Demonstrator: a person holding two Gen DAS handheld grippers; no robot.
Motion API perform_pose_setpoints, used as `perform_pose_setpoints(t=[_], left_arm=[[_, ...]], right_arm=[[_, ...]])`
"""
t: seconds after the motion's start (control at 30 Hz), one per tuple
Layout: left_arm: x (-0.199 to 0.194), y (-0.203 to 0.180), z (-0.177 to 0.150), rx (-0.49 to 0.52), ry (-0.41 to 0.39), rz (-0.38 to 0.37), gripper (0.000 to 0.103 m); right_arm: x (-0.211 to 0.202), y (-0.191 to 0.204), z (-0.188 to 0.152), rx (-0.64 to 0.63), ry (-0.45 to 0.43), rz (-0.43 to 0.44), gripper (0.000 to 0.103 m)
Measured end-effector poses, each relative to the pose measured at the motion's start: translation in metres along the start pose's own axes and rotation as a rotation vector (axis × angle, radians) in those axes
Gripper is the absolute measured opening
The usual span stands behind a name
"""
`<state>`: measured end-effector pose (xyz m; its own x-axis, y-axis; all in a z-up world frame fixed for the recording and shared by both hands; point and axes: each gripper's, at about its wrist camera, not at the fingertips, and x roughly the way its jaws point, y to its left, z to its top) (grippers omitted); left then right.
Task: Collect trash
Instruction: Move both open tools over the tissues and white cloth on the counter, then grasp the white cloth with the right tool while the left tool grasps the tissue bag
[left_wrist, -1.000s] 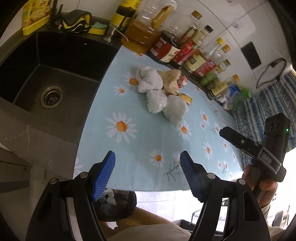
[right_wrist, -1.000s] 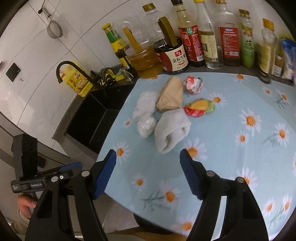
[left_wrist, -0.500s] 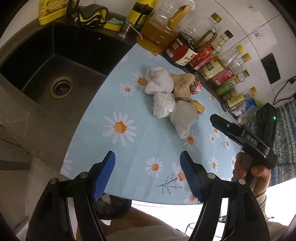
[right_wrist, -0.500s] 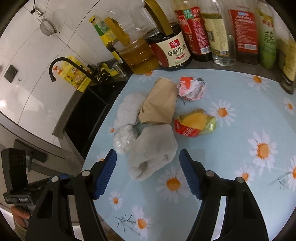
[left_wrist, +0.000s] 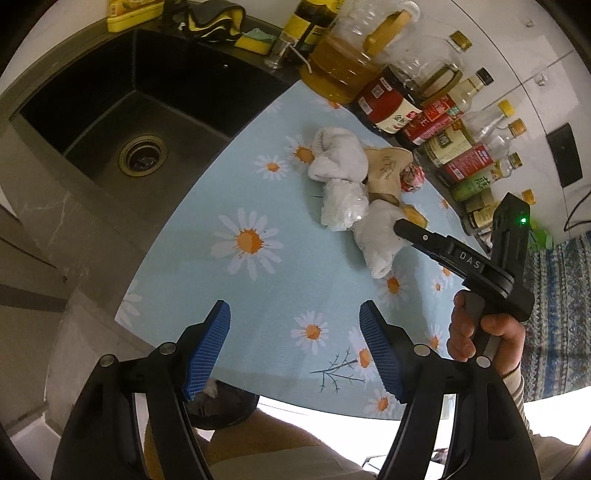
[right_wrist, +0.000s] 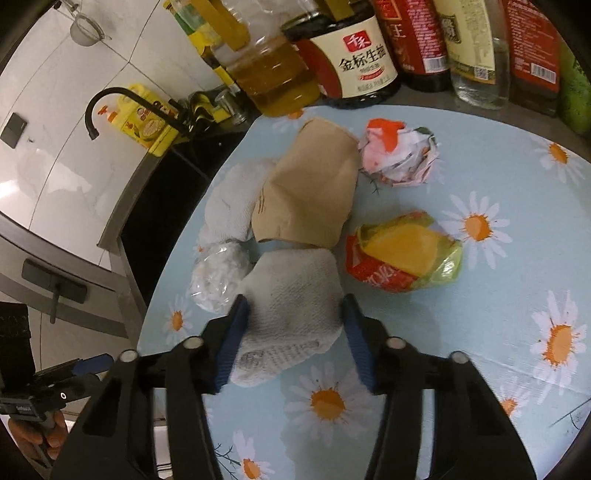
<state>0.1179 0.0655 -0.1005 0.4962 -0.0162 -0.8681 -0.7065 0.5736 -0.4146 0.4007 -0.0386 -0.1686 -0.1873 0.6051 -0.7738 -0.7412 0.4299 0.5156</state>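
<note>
A heap of trash lies on the daisy tablecloth (right_wrist: 480, 332): a grey-white cloth wad (right_wrist: 291, 314), a brown paper bag (right_wrist: 310, 192), a crumpled red-and-white paper ball (right_wrist: 399, 155), a yellow-and-red wrapper (right_wrist: 402, 254), a clear plastic wad (right_wrist: 218, 277) and a second white cloth (right_wrist: 236, 199). My right gripper (right_wrist: 293, 325) has its blue pads pressed on both sides of the grey-white wad, which rests on the cloth. My left gripper (left_wrist: 295, 347) hangs open over the table's near edge, well short of the heap (left_wrist: 343, 192).
A row of oil and sauce bottles (right_wrist: 351, 55) stands right behind the heap. A black sink (left_wrist: 140, 122) lies to the left of the table. A dark bin (left_wrist: 221, 402) with trash in it sits below the table's near edge. A hand (left_wrist: 476, 332) holds the right gripper.
The right gripper moved forward and down to the heap, and its jaws narrowed onto the grey-white wad. The left gripper drifted slightly and stayed open.
</note>
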Motion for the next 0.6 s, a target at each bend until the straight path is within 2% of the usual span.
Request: perform_pose_setpoints(t=[0.03,0.1,0.2,0.6], left_arm=[[0.000,0.001,0.000,-0.003,0.000,0.002,0.070],[0.001,0.002,-0.001,-0.011,0.000,0.006,0.070],[0.003,0.003,-0.001,-0.014,0.002,0.010,0.070],[0.013,-0.016,0.009,0.044,0.017,-0.018,0.070]], right_arm=[[0.002,0.001,0.000,-0.008,0.005,-0.001,0.042],[0.001,0.004,-0.001,-0.018,0.002,0.000,0.030],[-0.004,0.010,-0.002,-0.040,-0.011,-0.014,0.020],[-0.049,0.012,-0.009,-0.028,-0.087,-0.020,0.017]])
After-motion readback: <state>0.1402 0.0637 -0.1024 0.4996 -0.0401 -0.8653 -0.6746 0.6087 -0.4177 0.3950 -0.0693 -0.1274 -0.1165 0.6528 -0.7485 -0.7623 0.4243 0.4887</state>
